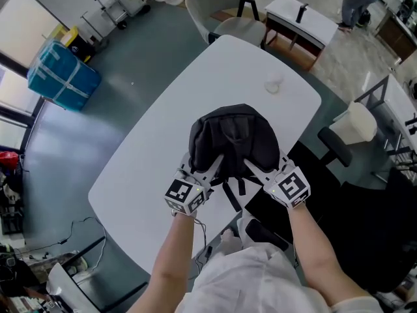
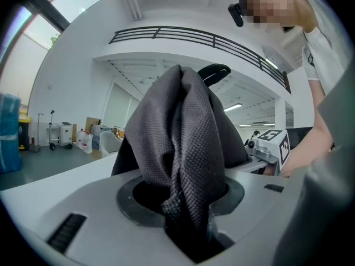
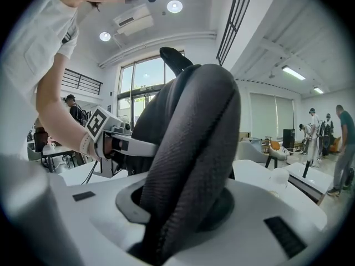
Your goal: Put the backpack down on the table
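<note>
Dead ahead of my left claw point(image 1: 210, 172) and right claw point(image 1: 255, 169), backpack point(image 1: 234, 135) rests on worktop point(image 1: 163, 149), long axis running away from me. Left pinches its fabric point(image 2: 183, 148), right clamps padded strap point(image 3: 194, 148); both equally near.

Item count was as follows: one black backpack point(image 1: 233, 139); one white table point(image 1: 163, 155); two grippers, namely the left gripper point(image 1: 218, 162) and the right gripper point(image 1: 251, 166); one small clear container point(image 1: 273, 83); one blue wrapped bundle point(image 1: 62, 77); one white chair point(image 1: 218, 12).
</note>
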### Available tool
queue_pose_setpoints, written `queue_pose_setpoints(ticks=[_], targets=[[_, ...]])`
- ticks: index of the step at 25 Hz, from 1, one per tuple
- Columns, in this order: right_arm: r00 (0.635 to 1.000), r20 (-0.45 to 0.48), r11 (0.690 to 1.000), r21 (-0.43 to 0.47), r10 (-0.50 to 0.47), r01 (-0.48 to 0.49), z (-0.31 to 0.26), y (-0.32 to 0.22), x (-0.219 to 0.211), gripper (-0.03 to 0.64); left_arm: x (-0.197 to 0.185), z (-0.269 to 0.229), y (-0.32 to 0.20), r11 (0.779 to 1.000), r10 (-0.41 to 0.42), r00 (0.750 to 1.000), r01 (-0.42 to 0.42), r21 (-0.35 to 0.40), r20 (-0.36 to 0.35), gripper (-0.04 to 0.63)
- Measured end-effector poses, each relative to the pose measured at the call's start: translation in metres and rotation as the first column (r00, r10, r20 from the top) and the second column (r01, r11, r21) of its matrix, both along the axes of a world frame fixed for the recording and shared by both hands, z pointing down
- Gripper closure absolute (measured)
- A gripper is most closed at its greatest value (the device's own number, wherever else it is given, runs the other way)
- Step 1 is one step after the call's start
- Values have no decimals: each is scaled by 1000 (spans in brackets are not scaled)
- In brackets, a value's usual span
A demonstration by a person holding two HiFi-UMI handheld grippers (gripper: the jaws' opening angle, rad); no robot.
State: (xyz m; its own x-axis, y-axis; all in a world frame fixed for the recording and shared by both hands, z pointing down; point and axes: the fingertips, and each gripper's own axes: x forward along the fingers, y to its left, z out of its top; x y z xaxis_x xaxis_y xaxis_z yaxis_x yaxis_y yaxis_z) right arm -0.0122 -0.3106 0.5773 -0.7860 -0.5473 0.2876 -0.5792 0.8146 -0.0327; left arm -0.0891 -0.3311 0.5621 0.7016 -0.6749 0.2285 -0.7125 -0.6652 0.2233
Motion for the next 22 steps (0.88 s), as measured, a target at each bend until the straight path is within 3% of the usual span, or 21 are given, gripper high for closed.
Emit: queue_pose_setpoints(ticks=[11, 22], targets=[[997, 72, 999, -48, 29, -25, 15, 10, 4, 499, 3, 11, 12, 1000, -21, 999, 21, 1, -32, 400], [996, 79, 998, -55, 38, -34, 18, 11, 3, 494, 1, 14, 13, 1000, -26, 998, 25, -11, -55, 397]])
